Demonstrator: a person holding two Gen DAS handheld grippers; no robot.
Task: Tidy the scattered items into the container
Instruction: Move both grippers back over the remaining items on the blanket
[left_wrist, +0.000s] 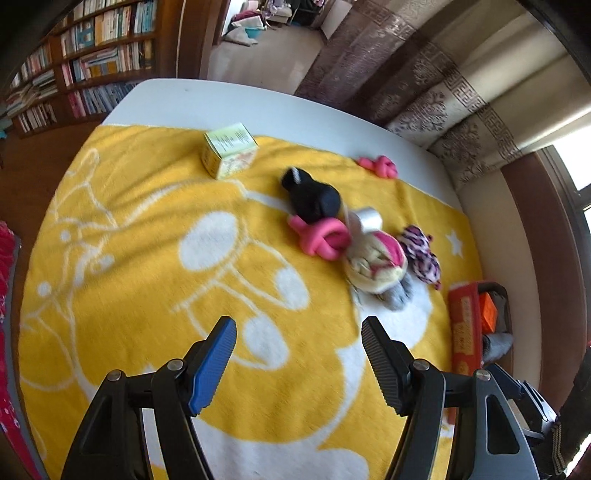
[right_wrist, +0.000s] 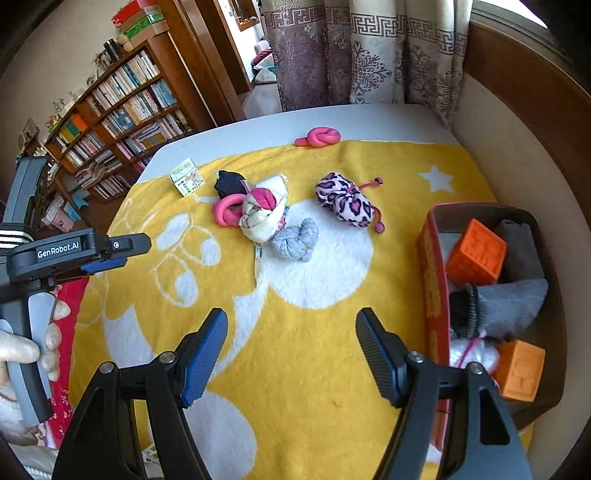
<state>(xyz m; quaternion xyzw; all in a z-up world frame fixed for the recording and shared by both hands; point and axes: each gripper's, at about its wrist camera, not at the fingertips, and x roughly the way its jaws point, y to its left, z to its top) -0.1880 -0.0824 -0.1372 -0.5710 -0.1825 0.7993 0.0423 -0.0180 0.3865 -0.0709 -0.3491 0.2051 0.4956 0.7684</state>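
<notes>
Scattered items lie on a yellow and white blanket (right_wrist: 295, 350): a black sock bundle (right_wrist: 229, 183), a pink knotted foam tube (right_wrist: 225, 211), a cream and pink sock ball (right_wrist: 263, 214), a grey sock bundle (right_wrist: 297, 240), a leopard-print pouch (right_wrist: 345, 203), a small green box (right_wrist: 186, 180), and a second pink knot (right_wrist: 319, 136) on the bare table. The container (right_wrist: 430, 266), red-sided, stands at the right and holds orange cubes (right_wrist: 476, 253) and grey cloths. My left gripper (left_wrist: 299, 360) is open and empty above the blanket, near the pile (left_wrist: 373, 258). My right gripper (right_wrist: 291, 350) is open and empty left of the container.
A bookshelf (right_wrist: 122, 118) stands behind the table's far left. Patterned curtains (right_wrist: 362, 55) hang behind the far edge. A red cloth (right_wrist: 68, 332) lies at the left edge of the blanket. The left hand-held gripper shows in the right wrist view (right_wrist: 74, 254).
</notes>
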